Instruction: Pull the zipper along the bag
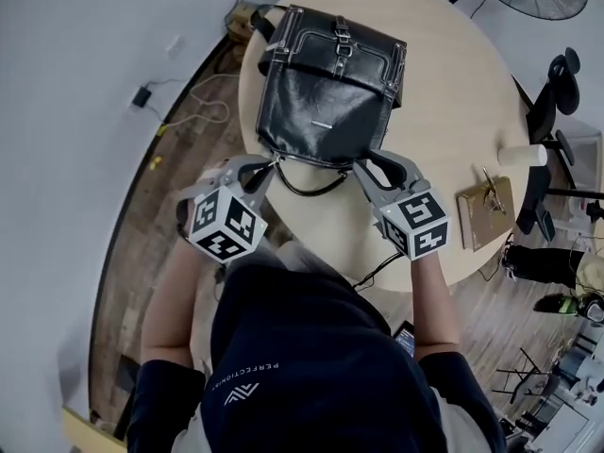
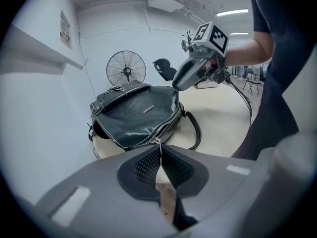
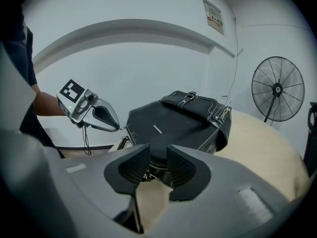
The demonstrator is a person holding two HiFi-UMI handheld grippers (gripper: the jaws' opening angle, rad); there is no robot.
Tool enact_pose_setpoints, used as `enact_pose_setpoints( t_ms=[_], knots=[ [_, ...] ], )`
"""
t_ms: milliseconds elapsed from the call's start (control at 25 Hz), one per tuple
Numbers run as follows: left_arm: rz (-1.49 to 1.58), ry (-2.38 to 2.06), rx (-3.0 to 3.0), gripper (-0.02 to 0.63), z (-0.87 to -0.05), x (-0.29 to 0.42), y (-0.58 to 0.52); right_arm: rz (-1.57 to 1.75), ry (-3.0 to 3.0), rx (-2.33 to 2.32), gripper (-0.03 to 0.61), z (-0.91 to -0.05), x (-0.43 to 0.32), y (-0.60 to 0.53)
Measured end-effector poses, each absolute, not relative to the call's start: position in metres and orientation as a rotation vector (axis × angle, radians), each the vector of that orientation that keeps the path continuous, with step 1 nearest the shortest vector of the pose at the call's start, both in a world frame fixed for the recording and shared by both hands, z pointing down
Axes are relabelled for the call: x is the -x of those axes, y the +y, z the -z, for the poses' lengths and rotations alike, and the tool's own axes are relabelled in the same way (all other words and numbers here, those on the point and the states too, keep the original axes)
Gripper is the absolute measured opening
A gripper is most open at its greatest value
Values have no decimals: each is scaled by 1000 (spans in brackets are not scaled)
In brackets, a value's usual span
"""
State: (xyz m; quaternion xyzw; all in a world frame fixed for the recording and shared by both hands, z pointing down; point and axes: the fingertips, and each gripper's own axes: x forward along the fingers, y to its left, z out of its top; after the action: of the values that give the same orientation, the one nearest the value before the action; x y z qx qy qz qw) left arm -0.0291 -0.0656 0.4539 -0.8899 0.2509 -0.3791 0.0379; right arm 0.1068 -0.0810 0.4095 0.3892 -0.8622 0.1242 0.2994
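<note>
On the table [image 1: 444, 130], left gripper [image 2: 159, 151] fingers [image 2: 145, 165] clench the bag's [image 1: 330, 92] zipper pull [image 2: 159, 144], right gripper [image 3: 157, 163] fingers [image 3: 132, 168] apart

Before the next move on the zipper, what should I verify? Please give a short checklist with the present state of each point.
1. Left gripper shut on the small metal zipper pull: ok.
2. Right gripper holding the black leather bag steady: not ok; its jaws stand apart, and the bag's edge between them is not pressed.
3. Bag rests on the round beige table: ok.
4. Silver zipper teeth free along the whole track: cannot tell; only the near stretch shows.
5. Black loop handle clear of the zipper line: ok; it lies beside it on the table.
</note>
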Motion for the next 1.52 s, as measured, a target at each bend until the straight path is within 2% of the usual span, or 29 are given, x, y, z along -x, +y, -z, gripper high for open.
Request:
enact_pose_setpoints(
  t_ms=[360, 920, 1080, 1160, 1520],
  knots=[
    [1189, 887, 2721, 26, -454, 27, -66, -387, -2267, -1083, 127, -432, -140, -75],
    [1206, 1059, 2691, 26, -455, 28, -66, -401, -2323, -1178, 112, -424, -152, -86],
    [1207, 1096, 2690, 26, -455, 28, -66, -487, -2317, -1142, 152, -435, -149, -92],
    [1207, 1101, 2693, 26, -455, 27, -66, -518, -2336, -1108, 115, -438, -145, -91],
    [1218, 1171, 2664, 26, -457, 25, -69, -548, -2394, -1045, 67, -436, -144, -89]
  ],
)
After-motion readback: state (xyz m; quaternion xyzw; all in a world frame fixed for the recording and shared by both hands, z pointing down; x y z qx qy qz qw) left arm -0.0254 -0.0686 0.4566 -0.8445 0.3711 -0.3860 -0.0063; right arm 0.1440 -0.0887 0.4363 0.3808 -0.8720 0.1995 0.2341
